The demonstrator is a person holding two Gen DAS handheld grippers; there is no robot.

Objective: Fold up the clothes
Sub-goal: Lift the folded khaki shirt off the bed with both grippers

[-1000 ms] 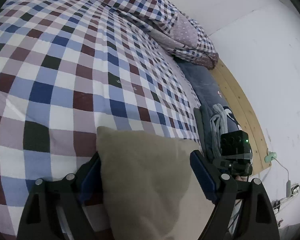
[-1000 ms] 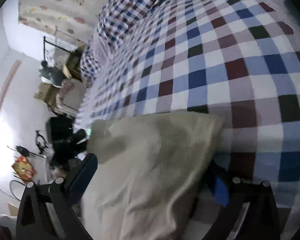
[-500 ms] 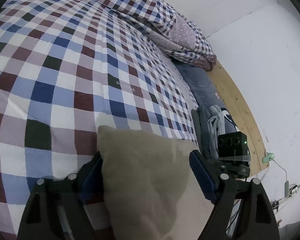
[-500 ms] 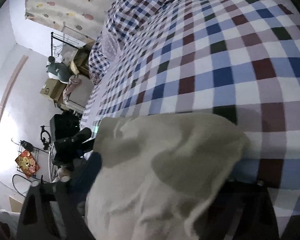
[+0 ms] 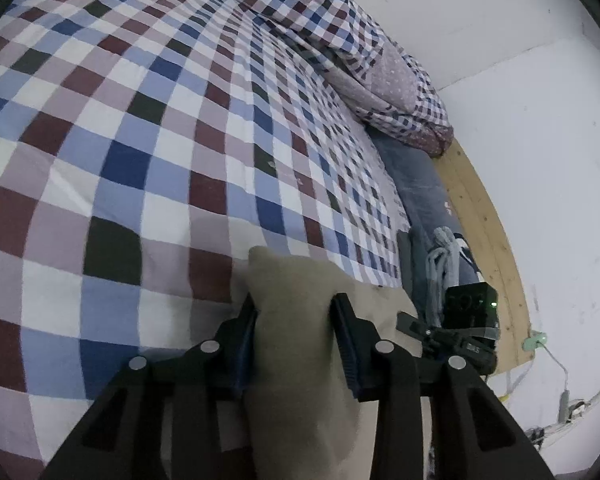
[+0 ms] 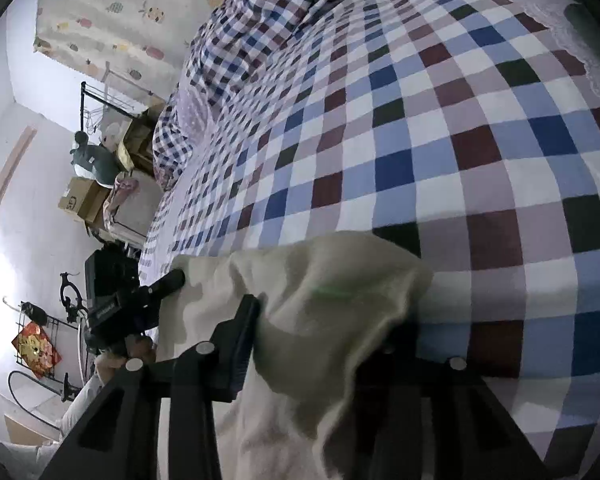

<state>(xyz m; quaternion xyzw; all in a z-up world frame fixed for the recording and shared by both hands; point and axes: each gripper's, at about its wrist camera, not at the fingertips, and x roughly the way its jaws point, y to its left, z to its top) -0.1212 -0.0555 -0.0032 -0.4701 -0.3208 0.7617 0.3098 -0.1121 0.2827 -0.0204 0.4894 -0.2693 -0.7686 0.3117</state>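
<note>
The garment (image 5: 296,320) was plain beige. The bed cover (image 5: 160,140) had checks of blue, dark red, white and pale purple. The pillow (image 5: 396,80) had smaller checks and a dotted purple patch. The curtain (image 6: 112,12) showed fruit prints.

We see a soft, matt beige cloth garment (image 5: 296,320), a woven checked cotton bedcover (image 5: 160,140), matt black plastic fingers (image 5: 346,336), and a smooth pale wooden bed frame (image 5: 484,232).
</note>
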